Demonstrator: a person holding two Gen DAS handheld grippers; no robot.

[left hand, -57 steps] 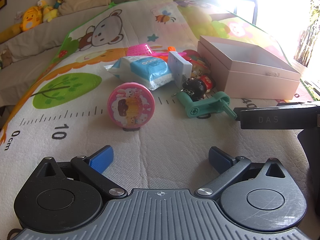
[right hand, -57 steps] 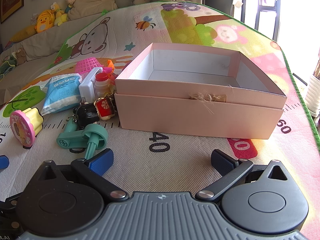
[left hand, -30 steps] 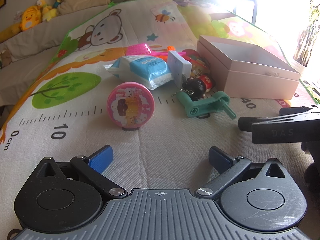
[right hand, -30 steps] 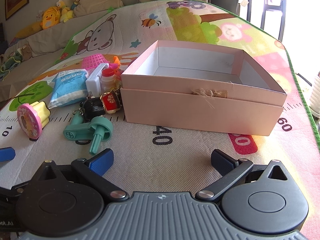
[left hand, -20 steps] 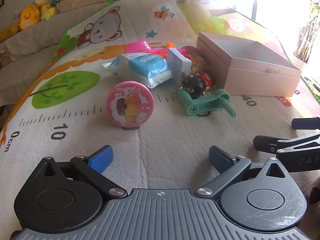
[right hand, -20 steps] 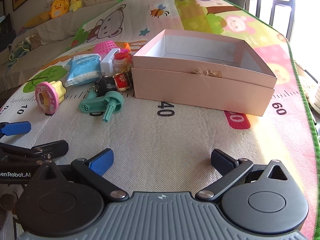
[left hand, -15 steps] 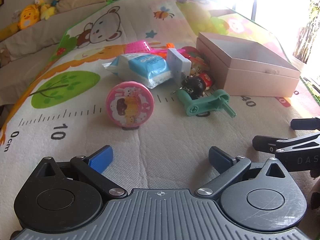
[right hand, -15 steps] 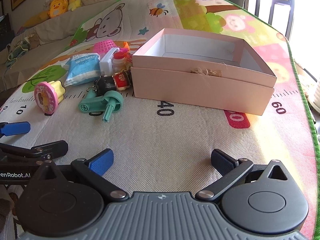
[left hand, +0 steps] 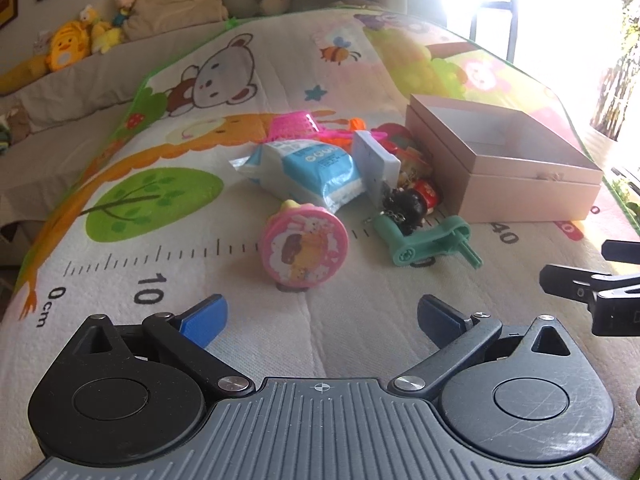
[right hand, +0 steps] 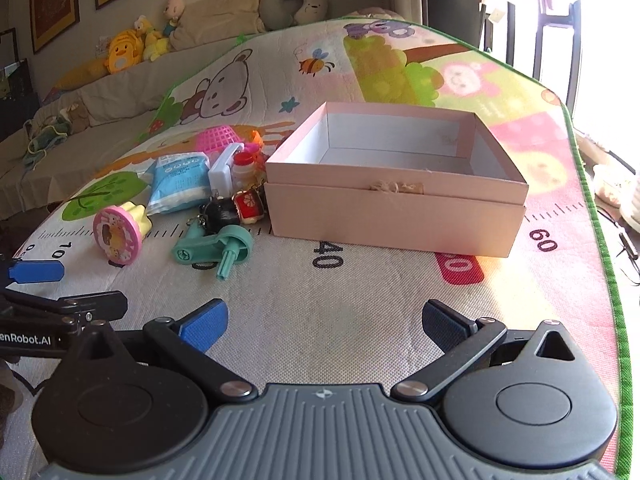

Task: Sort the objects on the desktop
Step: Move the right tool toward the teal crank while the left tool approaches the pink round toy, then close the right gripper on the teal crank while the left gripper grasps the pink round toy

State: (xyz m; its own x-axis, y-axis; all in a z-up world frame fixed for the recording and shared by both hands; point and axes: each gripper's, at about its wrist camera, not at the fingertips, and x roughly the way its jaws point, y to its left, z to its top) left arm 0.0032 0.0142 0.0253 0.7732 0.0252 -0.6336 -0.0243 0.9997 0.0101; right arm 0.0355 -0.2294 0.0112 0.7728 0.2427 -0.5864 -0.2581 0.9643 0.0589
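pink box interior visible only from right wrist

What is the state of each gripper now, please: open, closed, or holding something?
Left gripper: open, jaws wide apart, holding nothing.
Right gripper: open, jaws wide apart, holding nothing.

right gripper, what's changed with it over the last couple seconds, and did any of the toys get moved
The right gripper has pulled back from the pink box, so the box and the toy pile now sit farther off, and in the left view it has slid toward the near right edge. The left gripper has barely shifted. Both are open and empty. The round pink toy, green crank and blue packet lie where they were.
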